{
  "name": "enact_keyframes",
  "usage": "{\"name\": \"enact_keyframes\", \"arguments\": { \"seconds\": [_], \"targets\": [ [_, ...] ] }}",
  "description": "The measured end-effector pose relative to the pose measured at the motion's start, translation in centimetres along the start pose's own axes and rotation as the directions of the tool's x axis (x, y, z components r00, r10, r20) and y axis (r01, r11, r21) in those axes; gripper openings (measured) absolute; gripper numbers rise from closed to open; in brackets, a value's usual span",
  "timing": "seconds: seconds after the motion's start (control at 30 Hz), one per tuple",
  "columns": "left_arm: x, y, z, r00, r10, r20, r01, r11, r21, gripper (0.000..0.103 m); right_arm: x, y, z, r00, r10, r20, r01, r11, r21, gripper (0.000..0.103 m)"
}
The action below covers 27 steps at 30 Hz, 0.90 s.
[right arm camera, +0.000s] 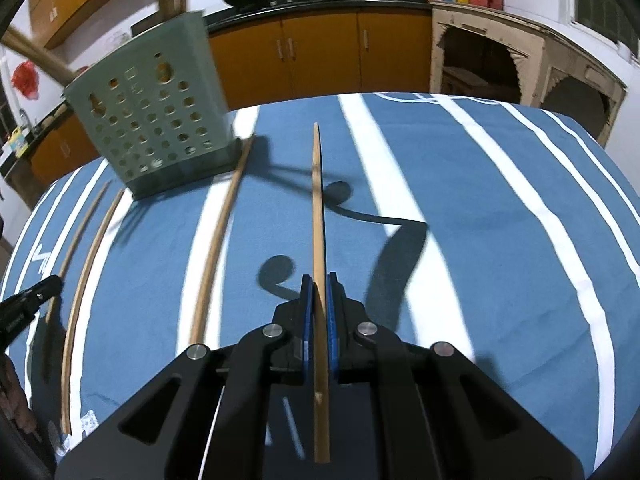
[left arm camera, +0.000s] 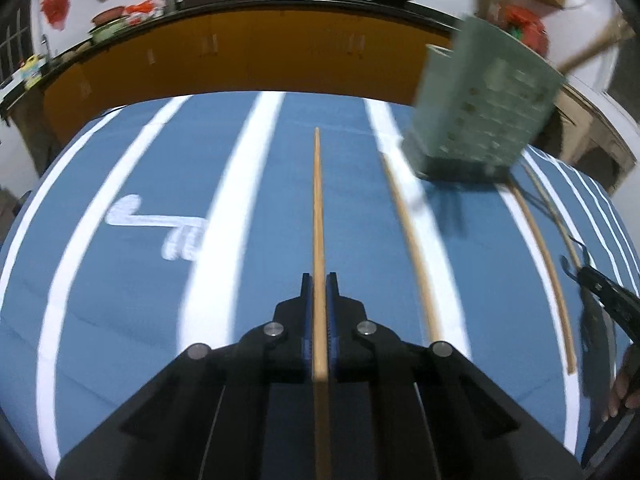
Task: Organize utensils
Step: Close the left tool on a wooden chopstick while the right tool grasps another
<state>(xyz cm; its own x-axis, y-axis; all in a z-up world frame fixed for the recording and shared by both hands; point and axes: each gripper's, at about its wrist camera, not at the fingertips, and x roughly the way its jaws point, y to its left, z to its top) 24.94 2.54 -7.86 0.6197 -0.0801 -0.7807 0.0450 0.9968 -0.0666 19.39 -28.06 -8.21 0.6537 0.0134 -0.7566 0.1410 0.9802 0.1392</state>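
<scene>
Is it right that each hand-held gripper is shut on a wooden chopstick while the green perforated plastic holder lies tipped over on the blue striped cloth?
Not quite: the green perforated plastic holder stands upright, as the right wrist view shows. The rest holds.

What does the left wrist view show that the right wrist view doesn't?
Only the left wrist view: the white logo printed on the cloth, and the left gripper shut on its chopstick.
Only the right wrist view: the pale arched cabinet, and the right gripper shut on its own chopstick.
Both: the green perforated holder, two loose chopsticks, striped blue cloth.
</scene>
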Motion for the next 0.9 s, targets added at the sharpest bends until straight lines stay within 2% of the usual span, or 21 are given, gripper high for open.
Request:
{"name": "enact_keyframes", "arguments": {
  "seconds": [0.23, 0.9],
  "targets": [
    [-0.7, 1.2, -0.7, 0.999, -0.048, -0.009, 0.048, 0.998, 0.036, 0.011, -0.2, -0.3, -0.3, 1.000, 0.017, 0.000, -0.017, 1.000, -0.009, 0.008],
    [-0.9, 0.6, -1.2, 0.999, -0.033, 0.002, 0.033, 0.997, 0.063, 0.012, -0.2, 0.0, -0.4, 1.000, 0.002, 0.001, -0.002, 1.000, -0.023, 0.008]
  ]
}}
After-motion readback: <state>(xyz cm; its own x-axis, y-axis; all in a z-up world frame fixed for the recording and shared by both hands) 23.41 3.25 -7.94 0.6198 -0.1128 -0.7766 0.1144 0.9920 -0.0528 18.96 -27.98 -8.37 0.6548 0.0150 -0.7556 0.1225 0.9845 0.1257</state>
